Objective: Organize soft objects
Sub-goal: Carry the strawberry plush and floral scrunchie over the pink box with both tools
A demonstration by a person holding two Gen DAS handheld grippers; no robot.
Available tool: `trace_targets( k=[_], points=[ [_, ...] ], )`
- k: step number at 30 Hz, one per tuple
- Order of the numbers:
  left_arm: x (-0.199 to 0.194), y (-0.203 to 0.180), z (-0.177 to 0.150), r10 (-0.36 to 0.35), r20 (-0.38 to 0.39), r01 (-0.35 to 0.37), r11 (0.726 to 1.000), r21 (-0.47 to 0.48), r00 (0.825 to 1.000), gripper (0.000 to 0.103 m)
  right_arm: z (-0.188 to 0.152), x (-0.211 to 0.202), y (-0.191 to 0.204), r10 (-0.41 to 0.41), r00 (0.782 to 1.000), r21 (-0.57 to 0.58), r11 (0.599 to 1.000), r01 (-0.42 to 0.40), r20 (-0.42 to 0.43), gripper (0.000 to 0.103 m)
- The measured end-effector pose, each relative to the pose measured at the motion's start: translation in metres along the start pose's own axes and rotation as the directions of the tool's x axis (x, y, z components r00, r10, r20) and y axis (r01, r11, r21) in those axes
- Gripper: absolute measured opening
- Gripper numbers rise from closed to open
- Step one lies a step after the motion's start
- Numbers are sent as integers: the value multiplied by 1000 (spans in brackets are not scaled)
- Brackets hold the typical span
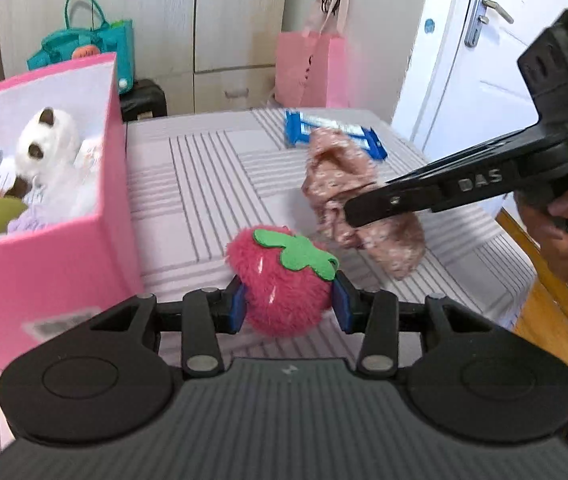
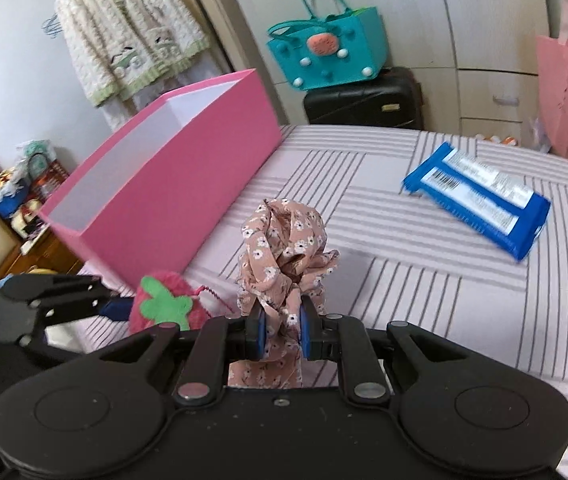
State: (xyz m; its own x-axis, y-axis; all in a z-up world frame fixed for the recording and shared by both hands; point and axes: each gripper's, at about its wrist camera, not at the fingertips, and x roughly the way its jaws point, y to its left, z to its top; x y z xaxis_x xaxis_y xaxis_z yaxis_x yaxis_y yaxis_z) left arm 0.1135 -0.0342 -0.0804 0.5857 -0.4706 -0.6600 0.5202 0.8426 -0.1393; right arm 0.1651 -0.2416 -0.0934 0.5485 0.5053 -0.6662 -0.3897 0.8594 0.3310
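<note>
My left gripper [image 1: 289, 305] is shut on a fuzzy pink strawberry plush [image 1: 282, 280] with a green felt leaf, held just above the striped bed, right of the pink box [image 1: 44, 264]. The box holds a white plush cat [image 1: 50, 152], an orange ball and other soft items. My right gripper [image 2: 282, 330] is shut on a pink floral cloth [image 2: 284, 248], which bunches up above the fingers. In the left wrist view the right gripper [image 1: 354, 210] holds the cloth [image 1: 348, 184] to the right of the strawberry. The strawberry [image 2: 164, 304] shows at left in the right wrist view.
A blue wipes pack [image 2: 480, 196] lies on the far side of the striped bed [image 2: 444, 280]. A teal bag [image 2: 324, 52] sits on a black suitcase [image 2: 364, 100] behind the bed. Pink paper bags [image 1: 312, 68] hang by the wardrobe. The bed edge and wooden floor [image 1: 556, 320] are at right.
</note>
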Motion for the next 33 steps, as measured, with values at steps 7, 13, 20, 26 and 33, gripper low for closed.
trace_targets(
  k=[7,13,20,26,33],
  points=[
    [-25,17,-6,-27,-41,26,999,-28,999,41,-11,-10,20,62,997,-14,998,-63,-49,20],
    [-44,43,-5,-83,-56,76,989,-123,995,41,-14,-14,42,114,990,-13,993,-116,-81,21],
    [-76,55,-4,-68,-44,63,992,-109,997,42,-6,-17,70,165,981,-49,984,-171,-104,21],
    [-107,59,8,-17,14,18,999,-47,1000,43,7,-23,96,194,979,-127,971,-201,-61,21],
    [-121,85,19,60,121,-49,995,-91,991,43,36,-19,118,202,978,-213,959,-188,44,22]
  ],
)
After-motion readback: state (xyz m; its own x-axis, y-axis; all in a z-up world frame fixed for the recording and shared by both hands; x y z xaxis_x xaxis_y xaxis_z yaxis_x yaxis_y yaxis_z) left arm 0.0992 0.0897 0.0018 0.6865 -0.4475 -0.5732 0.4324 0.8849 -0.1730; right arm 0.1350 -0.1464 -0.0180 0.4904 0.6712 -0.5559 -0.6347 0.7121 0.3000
